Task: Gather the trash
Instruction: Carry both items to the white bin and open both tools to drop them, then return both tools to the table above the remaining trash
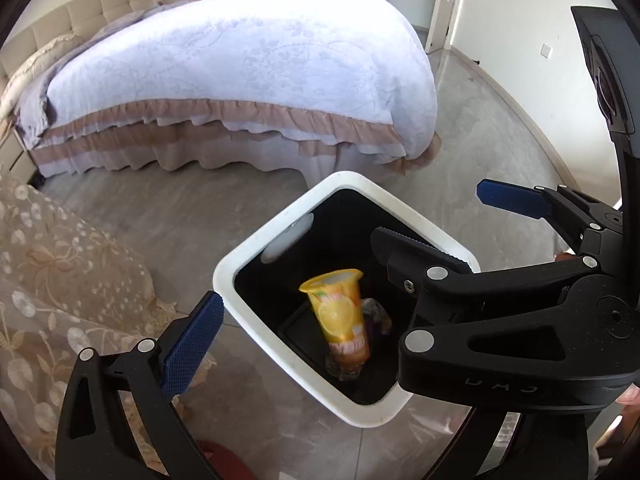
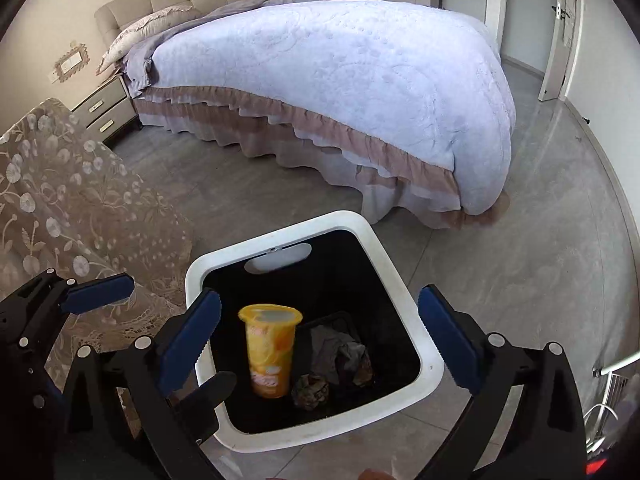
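Note:
A white-rimmed bin [image 1: 348,180] with a black inside stands on the grey floor below both grippers. In it a yellow drink cup [image 1: 340,312] stands roughly upright and looks blurred. Crumpled wrappers [image 2: 340,356] lie on the bin's bottom beside the cup [image 2: 272,352]. My left gripper [image 1: 320,312] is open over the bin with nothing between its jaws. Only its left pad [image 1: 192,344] shows; the right gripper's body hides the other side. My right gripper [image 2: 320,300] is wide open above the bin mouth [image 2: 280,224], and its blue pads [image 2: 448,344] touch nothing.
A bed [image 2: 340,80] with a pale quilt and a pink frill fills the far side. Lace-covered furniture [image 2: 72,200] stands close on the left, with a nightstand [image 2: 108,112] behind it. A door [image 2: 560,40] stands open at the back right, and a white rack [image 2: 608,392] stands at the right edge.

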Motion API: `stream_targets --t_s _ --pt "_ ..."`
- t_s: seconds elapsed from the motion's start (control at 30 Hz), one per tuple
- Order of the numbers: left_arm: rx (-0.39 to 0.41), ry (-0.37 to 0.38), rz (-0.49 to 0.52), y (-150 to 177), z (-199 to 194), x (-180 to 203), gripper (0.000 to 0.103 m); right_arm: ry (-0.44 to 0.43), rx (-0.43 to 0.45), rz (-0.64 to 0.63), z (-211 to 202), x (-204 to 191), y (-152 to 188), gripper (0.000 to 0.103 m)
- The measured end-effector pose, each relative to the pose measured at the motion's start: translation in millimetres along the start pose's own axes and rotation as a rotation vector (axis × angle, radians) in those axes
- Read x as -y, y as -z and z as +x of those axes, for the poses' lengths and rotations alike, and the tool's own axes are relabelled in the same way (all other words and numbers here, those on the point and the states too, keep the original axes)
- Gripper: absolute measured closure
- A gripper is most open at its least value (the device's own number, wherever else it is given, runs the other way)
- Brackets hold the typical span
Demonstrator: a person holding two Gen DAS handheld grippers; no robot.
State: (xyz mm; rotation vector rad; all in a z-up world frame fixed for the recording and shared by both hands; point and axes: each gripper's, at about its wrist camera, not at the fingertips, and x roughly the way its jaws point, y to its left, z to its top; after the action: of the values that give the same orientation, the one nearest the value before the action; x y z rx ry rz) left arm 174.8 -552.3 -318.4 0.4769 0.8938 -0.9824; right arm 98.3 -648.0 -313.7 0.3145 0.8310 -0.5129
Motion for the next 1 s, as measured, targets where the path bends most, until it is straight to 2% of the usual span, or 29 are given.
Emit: stream_targets --t_s 0.3,0.67,1.0 --pt "0.081 -0.039 -0.054 -6 -39 -16 0.005 0.001 0.109 -0.026 -39 -11 -13 0.005" --pt "0.263 -0.179 -0.128 6 -149 -27 0.005 -0.094 0.299 -0.091 -127 -52 -29 0.005" --pt "0.377 -0.306 -0.201 27 -233 -38 0.005 -0.192 0.453 -0.175 -197 -108 -35 0.005"
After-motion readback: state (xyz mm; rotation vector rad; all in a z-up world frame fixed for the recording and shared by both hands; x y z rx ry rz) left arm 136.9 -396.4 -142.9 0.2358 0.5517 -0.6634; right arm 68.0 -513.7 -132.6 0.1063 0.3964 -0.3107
